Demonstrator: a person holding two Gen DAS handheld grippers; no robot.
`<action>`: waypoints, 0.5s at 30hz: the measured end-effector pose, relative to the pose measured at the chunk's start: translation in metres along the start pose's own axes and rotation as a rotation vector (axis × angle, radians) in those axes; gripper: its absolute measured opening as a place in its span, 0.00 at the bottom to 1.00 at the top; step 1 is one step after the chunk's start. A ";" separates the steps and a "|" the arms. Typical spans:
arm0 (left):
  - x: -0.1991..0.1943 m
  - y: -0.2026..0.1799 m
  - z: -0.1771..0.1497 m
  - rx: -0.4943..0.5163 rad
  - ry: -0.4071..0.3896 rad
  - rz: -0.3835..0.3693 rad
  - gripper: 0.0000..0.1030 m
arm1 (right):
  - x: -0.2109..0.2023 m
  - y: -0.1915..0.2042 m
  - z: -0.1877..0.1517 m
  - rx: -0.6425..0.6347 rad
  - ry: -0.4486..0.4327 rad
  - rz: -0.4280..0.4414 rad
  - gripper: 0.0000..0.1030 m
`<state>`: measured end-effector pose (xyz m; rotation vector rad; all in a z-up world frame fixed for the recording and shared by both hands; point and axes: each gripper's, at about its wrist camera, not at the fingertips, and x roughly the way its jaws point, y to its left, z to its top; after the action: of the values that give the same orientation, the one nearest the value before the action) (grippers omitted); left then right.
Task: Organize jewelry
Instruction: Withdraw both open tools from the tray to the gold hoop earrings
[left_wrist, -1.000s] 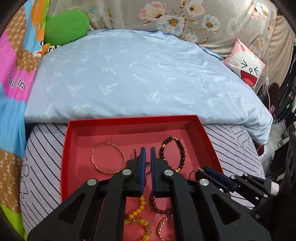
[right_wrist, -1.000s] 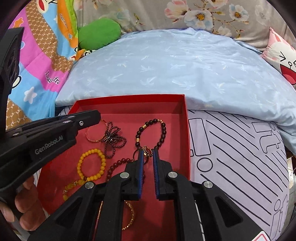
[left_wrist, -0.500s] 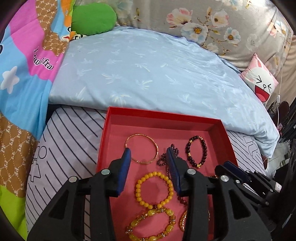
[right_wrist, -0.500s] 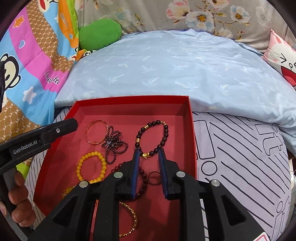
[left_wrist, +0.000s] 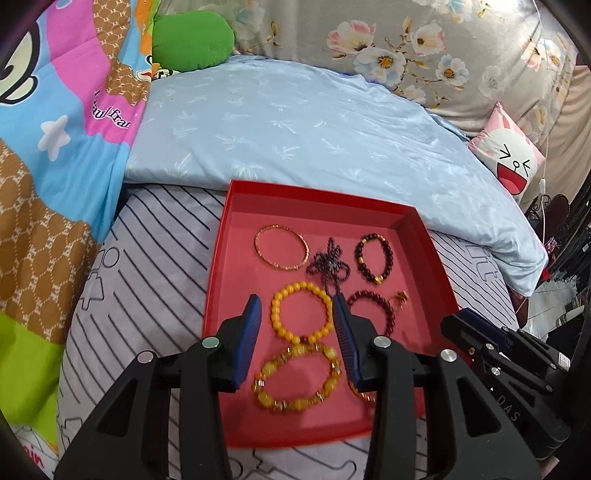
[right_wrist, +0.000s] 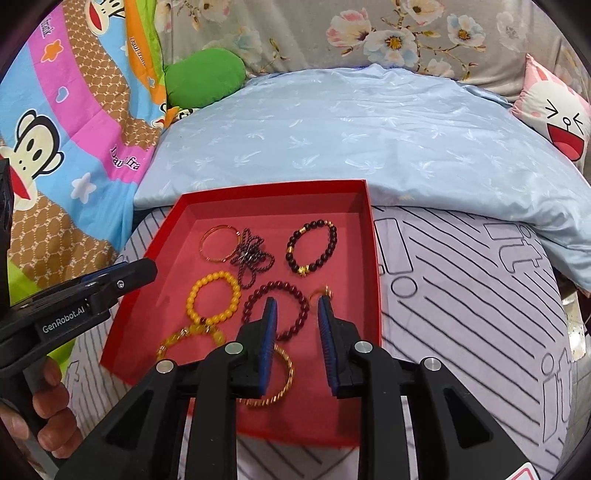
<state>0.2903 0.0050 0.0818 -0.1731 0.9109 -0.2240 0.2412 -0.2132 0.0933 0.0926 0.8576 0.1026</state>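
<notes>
red tray on bed, left tool spread apart over yellow bead bracelet inside tray, right tool spread apart over dark red bead bracelet inside tray, both gripping nothing

A pale blue quilt with a faint leaf print lies across the bed, its near edge folded over a striped sheet of white with thin dark lines and outlined shapes. To the left hangs a bright cartoon blanket in pink, blue, brown and green, showing a monkey face. A green cushion rests at the quilt's far left corner. Behind runs grey floral fabric. At the far right sits a pink pillow with a laughing face, a white cable hanging beside it.
</notes>
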 end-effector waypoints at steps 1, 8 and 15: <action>-0.007 -0.001 -0.006 -0.002 0.000 -0.003 0.37 | -0.007 0.001 -0.006 0.002 0.000 0.001 0.24; -0.033 -0.002 -0.039 -0.003 0.014 -0.002 0.37 | -0.038 0.005 -0.042 0.010 0.010 -0.002 0.26; -0.052 -0.005 -0.077 0.004 0.043 0.011 0.37 | -0.059 0.009 -0.079 0.025 0.031 0.009 0.26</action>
<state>0.1981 0.0098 0.0761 -0.1599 0.9539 -0.2205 0.1430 -0.2089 0.0872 0.1186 0.8900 0.1015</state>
